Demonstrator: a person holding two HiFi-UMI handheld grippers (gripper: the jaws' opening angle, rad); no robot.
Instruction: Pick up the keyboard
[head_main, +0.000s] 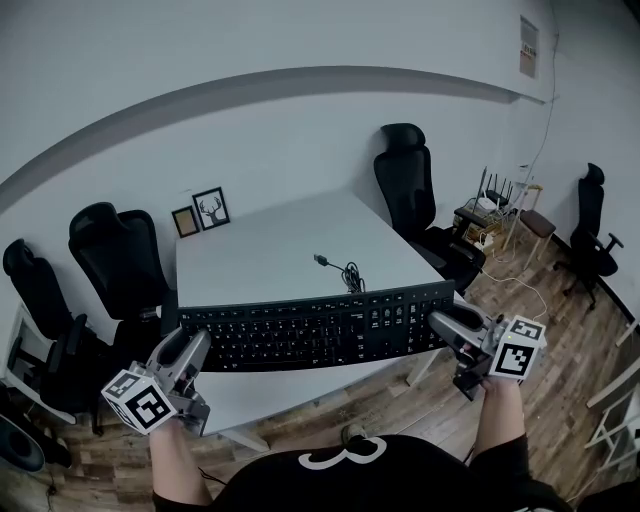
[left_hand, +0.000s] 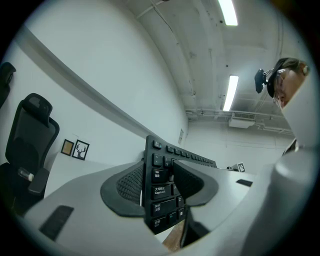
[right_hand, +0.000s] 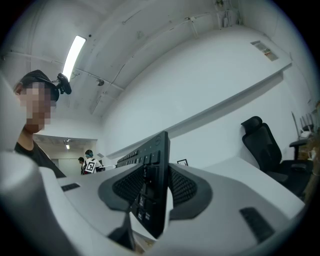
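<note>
A long black keyboard hangs in the air over the near edge of a white table, held level between both grippers. My left gripper is shut on the keyboard's left end, with the keys squeezed between its dark pads. At the other end my right gripper is shut on the keyboard's right edge. The keyboard's black cable trails back onto the tabletop, its plug lying loose.
Black office chairs stand at the left and behind the table. Two small picture frames lean on the wall at the table's back left. A side stand with routers is at the right. The floor is wood.
</note>
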